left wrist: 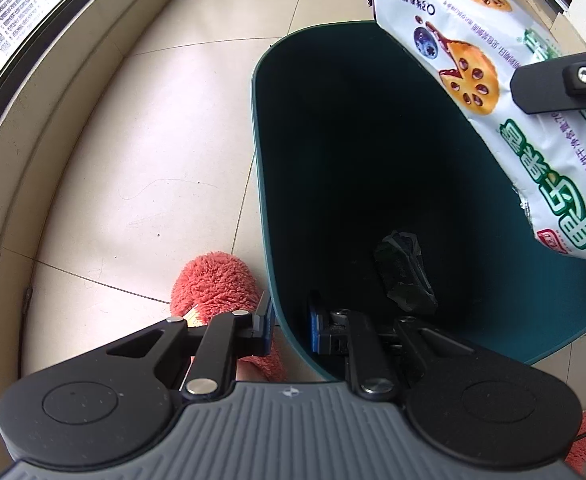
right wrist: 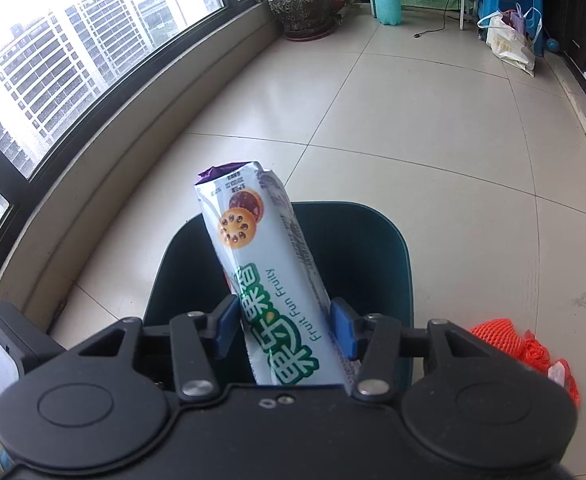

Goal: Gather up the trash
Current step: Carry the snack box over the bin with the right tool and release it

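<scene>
A dark green trash bin stands on the tiled floor. My left gripper is shut on the bin's near rim, one finger outside the wall and one inside. A crumpled black scrap lies at the bottom of the bin. A white biscuit packet with green lettering hangs over the bin's right side, and a black finger of the right gripper presses on it. In the right wrist view my right gripper is shut on the biscuit packet, which sticks up tilted above the bin.
A foot in a pink fluffy slipper stands just left of the bin. An orange mesh net lies on the floor to the right. A curved window ledge runs along the left. A plant pot and bags stand far off.
</scene>
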`<state>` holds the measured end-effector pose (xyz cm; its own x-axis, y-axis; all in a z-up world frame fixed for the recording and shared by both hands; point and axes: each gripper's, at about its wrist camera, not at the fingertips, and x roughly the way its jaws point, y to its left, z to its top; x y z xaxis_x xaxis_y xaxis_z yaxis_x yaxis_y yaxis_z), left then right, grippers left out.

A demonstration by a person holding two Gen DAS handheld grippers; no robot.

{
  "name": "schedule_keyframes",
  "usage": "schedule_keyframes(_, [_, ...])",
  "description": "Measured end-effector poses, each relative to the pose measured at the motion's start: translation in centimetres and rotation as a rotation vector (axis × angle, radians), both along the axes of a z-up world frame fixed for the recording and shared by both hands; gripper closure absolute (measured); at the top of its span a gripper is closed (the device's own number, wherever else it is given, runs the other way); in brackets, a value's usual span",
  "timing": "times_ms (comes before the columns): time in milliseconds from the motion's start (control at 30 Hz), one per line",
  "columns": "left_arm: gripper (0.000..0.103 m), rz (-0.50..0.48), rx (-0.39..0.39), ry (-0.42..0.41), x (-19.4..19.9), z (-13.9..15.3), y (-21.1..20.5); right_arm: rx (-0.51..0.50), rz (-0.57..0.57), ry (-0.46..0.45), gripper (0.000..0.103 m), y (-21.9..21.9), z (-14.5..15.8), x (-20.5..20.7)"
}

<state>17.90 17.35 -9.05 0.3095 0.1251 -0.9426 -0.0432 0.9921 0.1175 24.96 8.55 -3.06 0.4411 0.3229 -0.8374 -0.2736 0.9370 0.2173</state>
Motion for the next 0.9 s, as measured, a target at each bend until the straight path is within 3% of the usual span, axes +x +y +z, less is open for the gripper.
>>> schedule_keyframes(500, [0.087, 0.001, -0.029, 0.007, 0.2, 0.1, 0.8, -0.145, -0.021, 0.119, 0.053, 3.0, -8.3, 3.4])
schedule_keyframes(700, [0.087, -0.002, -0.027, 0.010, 0.3, 0.1, 0.6, -0.189, -0.008, 0.118, 0.043, 4.3, -9.3, 3.1])
schedule_keyframes(900, [0.087, -0.003, -0.020, 0.012, 0.3, -0.1, 0.3, -0.158, -0.002, 0.118, 0.037, 3.7, -8.7, 2.8])
